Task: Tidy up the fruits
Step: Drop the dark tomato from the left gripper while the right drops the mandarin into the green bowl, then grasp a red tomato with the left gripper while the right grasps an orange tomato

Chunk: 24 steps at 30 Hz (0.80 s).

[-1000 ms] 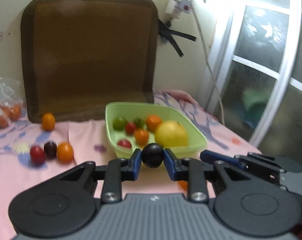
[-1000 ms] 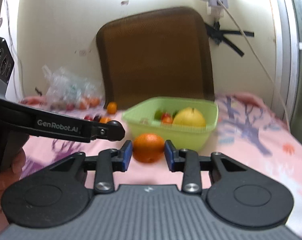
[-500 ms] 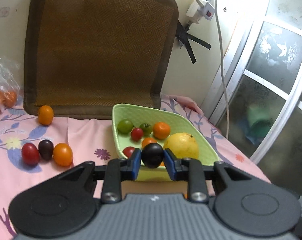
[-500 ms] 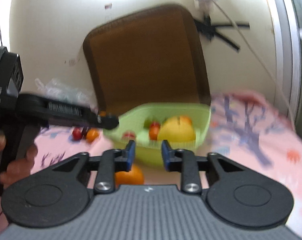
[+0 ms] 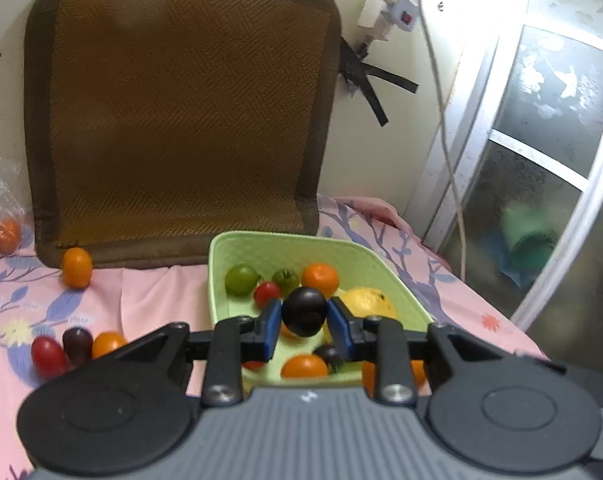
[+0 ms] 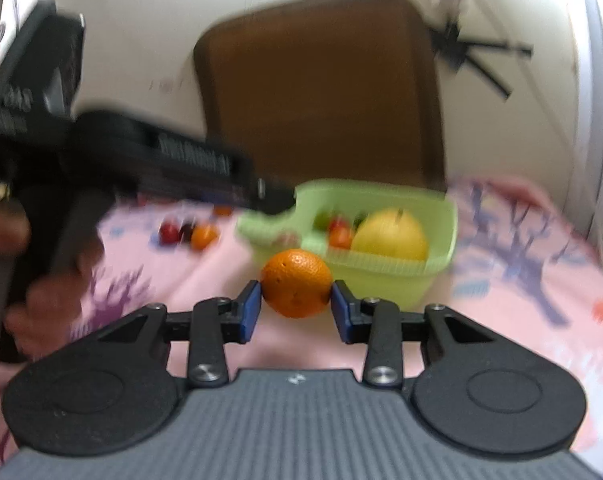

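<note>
A light green basket [image 5: 221, 264] sits on the pink flowered cloth, holding a big yellow fruit [image 5: 365, 300] and several small green, red and orange ones. My left gripper [image 5: 303, 314] hovers over the basket's near half, shut on a round black fruit [image 5: 303, 308]. In the right wrist view my right gripper [image 6: 296, 300] has an orange [image 6: 295, 280] between its blue pads, both pads against its sides, just in front of the basket [image 6: 441, 248]. The left gripper [image 6: 275, 200] reaches in from the left above the basket rim, blurred.
A red fruit [image 5: 45, 354], a dark one [image 5: 76, 342] and an orange one [image 5: 107, 342] lie on the cloth left of the basket. Another orange fruit [image 5: 76, 267] rests by the brown cushion [image 5: 181, 112]. A plastic bag of fruit [image 5: 1, 232] sits far left. A hand [image 6: 41, 300] grips the left tool.
The left gripper carried the black fruit forward over the basket. Half a second ago the orange lay below and left of the narrower right jaws; now it sits between wider pads.
</note>
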### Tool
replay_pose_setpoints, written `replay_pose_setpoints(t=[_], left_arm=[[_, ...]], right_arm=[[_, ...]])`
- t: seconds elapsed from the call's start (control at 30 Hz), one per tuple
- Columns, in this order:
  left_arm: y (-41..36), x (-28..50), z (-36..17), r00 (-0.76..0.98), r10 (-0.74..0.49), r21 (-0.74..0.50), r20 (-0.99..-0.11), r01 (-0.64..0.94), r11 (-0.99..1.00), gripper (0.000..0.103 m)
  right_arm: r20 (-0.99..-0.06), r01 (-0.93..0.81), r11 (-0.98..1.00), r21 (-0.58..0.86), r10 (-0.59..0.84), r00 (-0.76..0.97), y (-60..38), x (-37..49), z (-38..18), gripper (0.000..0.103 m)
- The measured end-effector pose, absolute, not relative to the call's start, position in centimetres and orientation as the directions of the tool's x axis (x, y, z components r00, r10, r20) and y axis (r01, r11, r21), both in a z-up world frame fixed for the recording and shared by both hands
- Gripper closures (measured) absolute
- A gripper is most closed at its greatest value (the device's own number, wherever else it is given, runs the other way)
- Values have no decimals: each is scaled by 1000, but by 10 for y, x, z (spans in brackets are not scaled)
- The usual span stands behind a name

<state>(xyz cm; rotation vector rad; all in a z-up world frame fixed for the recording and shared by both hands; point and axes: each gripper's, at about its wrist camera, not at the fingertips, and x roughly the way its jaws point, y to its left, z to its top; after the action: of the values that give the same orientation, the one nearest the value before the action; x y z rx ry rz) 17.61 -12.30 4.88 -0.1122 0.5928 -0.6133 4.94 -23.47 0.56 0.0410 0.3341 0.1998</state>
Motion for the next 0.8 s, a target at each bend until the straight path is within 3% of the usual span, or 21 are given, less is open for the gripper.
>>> replay_pose_setpoints(t=[0.23,0.47,0.63,0.8], left_arm=[[-123,210,50,663,-537,-315,-522,435,844,57],[-83,206,68,723,-522,-353,-452,392,850,57],[-19,194,83,803,-449,-375,-392,306,875,57],[30,189,70,832,-371,-382,-413,211,900,57]], right_arm=[[-294,-151,988,-42,132,947,-224,96,4,61],[-174,-54,994,-100,36,984,-233,79,7,60],[-117,-44,999,-31,40,992,-241,65,21,61],[-158,-163,986,17,164,974,-222,59,27,61]])
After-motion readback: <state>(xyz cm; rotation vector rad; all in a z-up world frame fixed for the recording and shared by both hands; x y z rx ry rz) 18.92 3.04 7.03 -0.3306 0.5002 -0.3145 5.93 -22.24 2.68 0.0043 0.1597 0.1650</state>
